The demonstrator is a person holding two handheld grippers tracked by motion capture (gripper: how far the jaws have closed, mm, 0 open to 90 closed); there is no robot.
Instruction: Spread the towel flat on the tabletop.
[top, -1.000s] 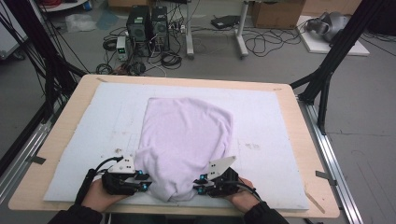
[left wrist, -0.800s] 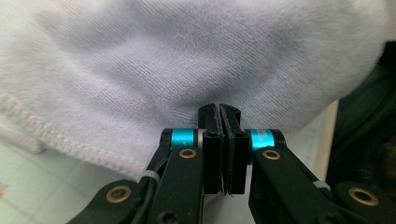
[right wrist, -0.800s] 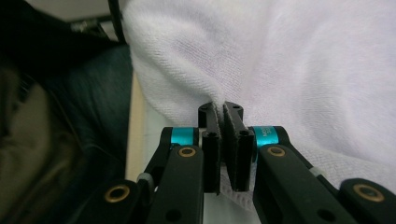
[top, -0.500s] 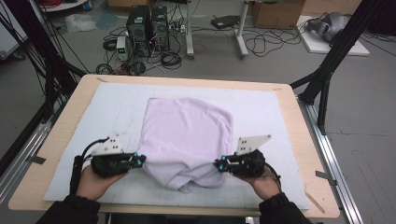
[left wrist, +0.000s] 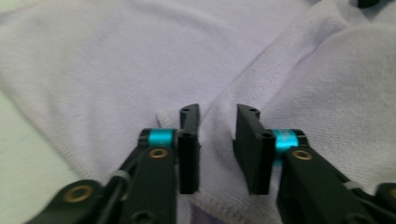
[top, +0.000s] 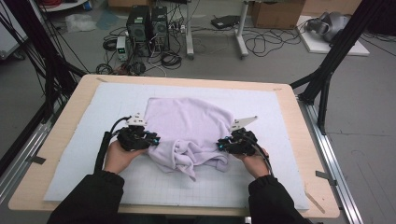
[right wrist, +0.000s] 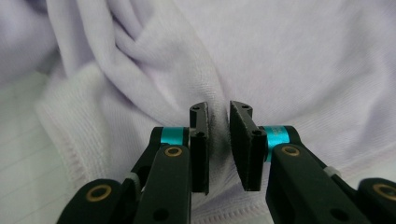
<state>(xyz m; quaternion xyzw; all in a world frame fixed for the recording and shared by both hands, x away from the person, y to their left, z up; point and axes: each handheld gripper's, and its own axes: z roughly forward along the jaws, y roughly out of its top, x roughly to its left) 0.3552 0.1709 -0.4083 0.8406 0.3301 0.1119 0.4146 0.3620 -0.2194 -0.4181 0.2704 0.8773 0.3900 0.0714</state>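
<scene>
Lilac towel (top: 187,126), soft terry with stitched hem, spread flat on its far part, near edge bunched into folds and a hanging point. It lies between left gripper (top: 150,139) and right gripper (top: 223,144), folds running between each one's jaws.

Grey floor (top: 280,65) (cable-strewn) behind wooden table (top: 79,100).

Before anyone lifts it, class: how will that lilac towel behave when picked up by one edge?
The lilac towel will probably flop and drape, since its near edge already lies bunched in soft folds. It looks light for its size. Its terry pile should resist slipping from the tongs.
</scene>
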